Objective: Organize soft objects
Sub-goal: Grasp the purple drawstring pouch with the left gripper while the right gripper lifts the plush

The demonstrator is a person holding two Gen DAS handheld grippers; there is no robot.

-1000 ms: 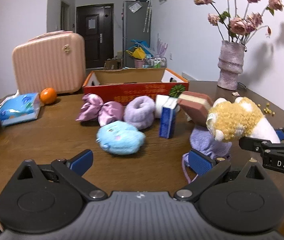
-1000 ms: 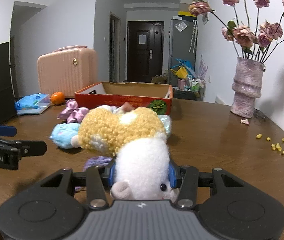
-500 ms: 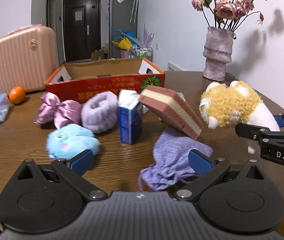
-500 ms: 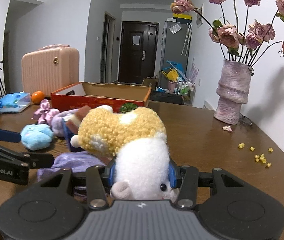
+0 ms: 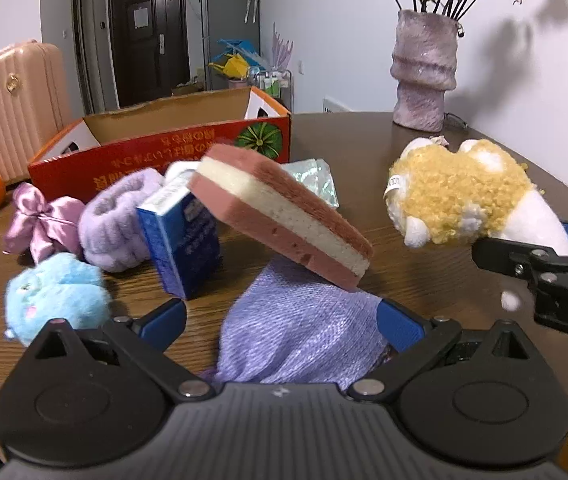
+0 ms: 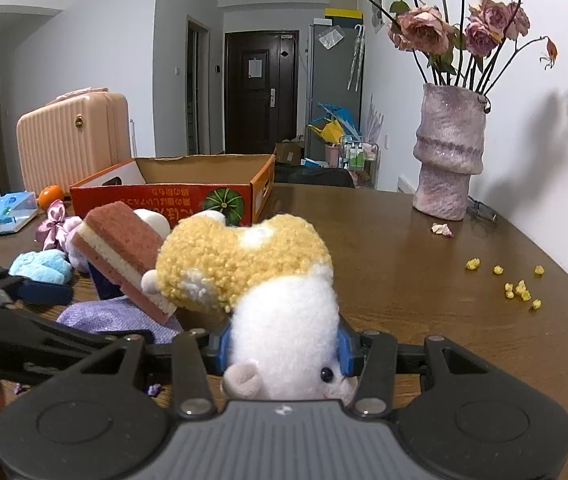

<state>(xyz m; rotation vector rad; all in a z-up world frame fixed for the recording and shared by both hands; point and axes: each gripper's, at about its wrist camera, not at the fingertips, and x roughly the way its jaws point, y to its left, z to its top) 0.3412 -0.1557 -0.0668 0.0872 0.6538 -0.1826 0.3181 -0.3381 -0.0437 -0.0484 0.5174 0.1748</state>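
Your left hand-held gripper [image 5: 282, 318] stands wide open with the purple knit pouch [image 5: 296, 332] lying straight ahead between its blue pads, not yet pinched. The pouch lies crumpled, with no clear long axis. A pink-and-cream sponge [image 5: 280, 210] leans over the pouch's far edge, propped on the blue carton [image 5: 182, 240], so it may tip as you lift. Your right hand-held gripper [image 6: 284, 346] is clamped on the plush toy [image 6: 268, 280], above the counter [image 6: 404, 280]. The red box [image 5: 156, 148] sits beyond, toward the far edge.
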